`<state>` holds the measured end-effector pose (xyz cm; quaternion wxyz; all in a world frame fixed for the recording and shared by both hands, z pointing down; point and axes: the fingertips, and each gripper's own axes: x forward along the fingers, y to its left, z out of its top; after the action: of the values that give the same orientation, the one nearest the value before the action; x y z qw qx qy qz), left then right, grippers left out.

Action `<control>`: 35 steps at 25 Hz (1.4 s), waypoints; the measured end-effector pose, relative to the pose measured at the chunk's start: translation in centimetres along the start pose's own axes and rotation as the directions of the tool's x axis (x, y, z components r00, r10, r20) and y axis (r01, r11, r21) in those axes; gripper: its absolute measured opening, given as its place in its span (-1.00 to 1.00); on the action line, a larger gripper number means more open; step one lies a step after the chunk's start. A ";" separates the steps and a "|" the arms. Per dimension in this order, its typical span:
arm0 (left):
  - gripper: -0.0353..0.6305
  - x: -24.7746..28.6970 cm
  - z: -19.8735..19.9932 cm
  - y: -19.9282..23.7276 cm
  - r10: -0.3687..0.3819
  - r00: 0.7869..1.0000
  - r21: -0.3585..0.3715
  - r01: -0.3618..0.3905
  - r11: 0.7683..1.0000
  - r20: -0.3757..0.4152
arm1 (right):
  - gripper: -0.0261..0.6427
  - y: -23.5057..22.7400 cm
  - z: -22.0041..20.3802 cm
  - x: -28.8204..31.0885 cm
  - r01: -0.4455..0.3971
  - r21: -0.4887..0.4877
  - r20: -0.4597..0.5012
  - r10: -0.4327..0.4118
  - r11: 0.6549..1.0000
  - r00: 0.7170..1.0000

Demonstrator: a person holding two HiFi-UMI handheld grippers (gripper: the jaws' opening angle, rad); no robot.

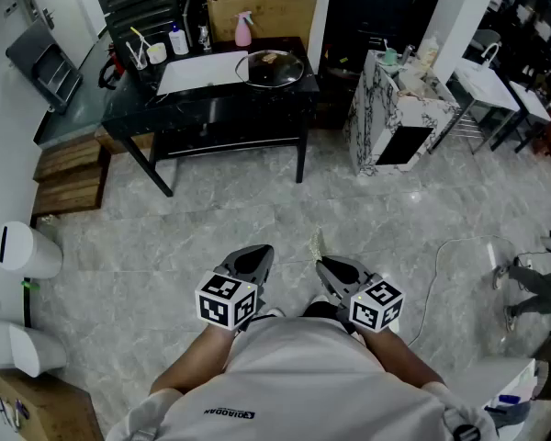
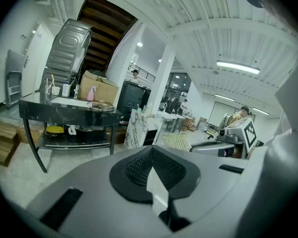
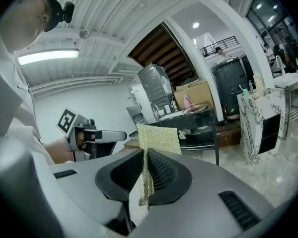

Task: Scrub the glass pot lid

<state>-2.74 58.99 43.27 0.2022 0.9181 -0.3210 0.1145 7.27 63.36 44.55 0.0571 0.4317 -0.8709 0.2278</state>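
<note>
Glass pot lid (image 1: 275,68) lies flat at the right end of the black counter (image 1: 165,110). Well back from that counter, the right claw (image 1: 335,269) clamps a gold scouring cloth (image 3: 159,138) that stands upright, while the left claw (image 1: 254,257) is closed on nothing.

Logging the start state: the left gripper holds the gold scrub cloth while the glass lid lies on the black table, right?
No: the right gripper holds the gold scrub cloth, as the right gripper view shows. The glass lid does lie on the black table.
</note>
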 end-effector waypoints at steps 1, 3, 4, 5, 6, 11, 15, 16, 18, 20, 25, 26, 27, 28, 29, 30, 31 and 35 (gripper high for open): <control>-0.86 0.0 0.1 -0.1 0.000 1.000 0.001 0.000 1.000 0.001 | -0.73 0.1 0.0 0.0 -0.001 -0.002 -0.001 0.001 1.000 1.000; -0.86 0.0 0.1 -0.1 -0.001 1.000 0.003 0.001 1.000 0.002 | -0.73 0.2 0.0 -0.1 -0.004 -0.005 -0.003 0.004 1.000 1.000; -0.86 0.0 0.2 -0.1 -0.001 1.000 0.003 0.001 1.000 0.001 | -0.73 0.3 0.1 -0.1 -0.005 -0.006 -0.003 0.005 1.000 1.000; -0.86 -0.1 0.2 0.0 -0.001 1.000 0.003 0.001 1.000 0.001 | -0.73 0.4 0.1 0.0 -0.007 -0.009 -0.003 0.007 1.000 1.000; -0.86 -0.1 0.2 0.1 -0.001 1.000 0.003 0.001 1.000 0.001 | -0.73 0.5 0.1 0.1 -0.008 -0.012 -0.004 0.008 1.000 1.000; -0.86 -0.1 0.3 0.1 -0.003 1.000 0.002 0.003 1.000 0.002 | -0.73 0.4 0.2 0.2 -0.005 -0.002 -0.002 0.005 1.000 1.000; -0.86 -0.1 0.3 0.1 -0.006 1.000 -0.002 0.006 1.000 -0.002 | -0.73 0.9 0.7 0.6 -0.042 0.008 0.008 0.042 0.999 0.999; -0.86 -0.1 0.1 0.2 -0.006 1.000 -0.006 0.006 1.000 -0.006 | -0.73 0.9 0.7 0.8 -0.041 0.007 0.003 0.041 0.999 0.999; -0.86 -0.2 -0.3 0.2 -0.004 1.000 -0.011 0.004 1.000 -0.009 | -0.73 0.8 0.6 1.0 -0.036 0.010 -0.004 0.036 0.999 0.999; -0.86 -0.4 -0.2 0.4 0.005 1.000 -0.013 -0.005 1.000 -0.001 | -0.73 0.5 0.6 1.1 -0.030 0.010 -0.005 0.030 1.000 1.000; -0.86 -1.0 0.6 2.0 0.032 0.999 -0.019 -0.032 0.999 0.017 | -0.73 0.0 1.6 1.4 -0.016 -0.006 -0.004 0.016 1.000 1.000; -0.86 -1.0 0.8 2.2 0.037 0.999 -0.019 -0.036 0.999 0.020 | -0.73 -0.1 1.8 1.5 -0.011 -0.010 -0.001 0.011 1.000 1.000; -0.86 -1.0 0.9 2.4 0.041 0.999 -0.020 -0.041 0.999 0.024 | -0.73 -0.4 2.1 1.5 -0.007 -0.011 0.002 0.007 1.000 1.000; -0.86 -1.0 0.9 2.6 0.045 0.999 -0.023 -0.045 0.999 0.026 | -0.73 -0.7 2.2 1.5 -0.002 -0.008 0.004 0.002 1.000 1.000; -0.86 -0.8 0.8 2.7 0.048 0.998 -0.027 -0.047 0.999 0.027 | -0.73 -1.0 2.3 1.6 0.001 -0.003 0.004 -0.001 1.000 1.000; -0.86 -0.7 0.7 2.9 0.049 0.998 -0.032 -0.048 0.998 0.027 | -0.73 -1.3 2.3 1.7 0.004 0.001 0.004 -0.004 1.000 1.000; -0.86 -0.4 0.6 2.9 0.048 0.999 -0.036 -0.048 0.998 0.025 | -0.73 -1.6 2.3 1.9 0.005 0.002 0.002 -0.005 1.000 1.000; -0.86 0.8 0.0 3.7 0.047 0.999 -0.049 -0.047 0.998 -0.006 | -0.72 -2.7 2.6 3.0 -0.005 -0.003 -0.003 0.005 1.000 1.000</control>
<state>-4.48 55.95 44.61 0.2227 0.9048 -0.3447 0.1135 7.74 58.62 44.03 0.0585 0.4290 -0.8723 0.2272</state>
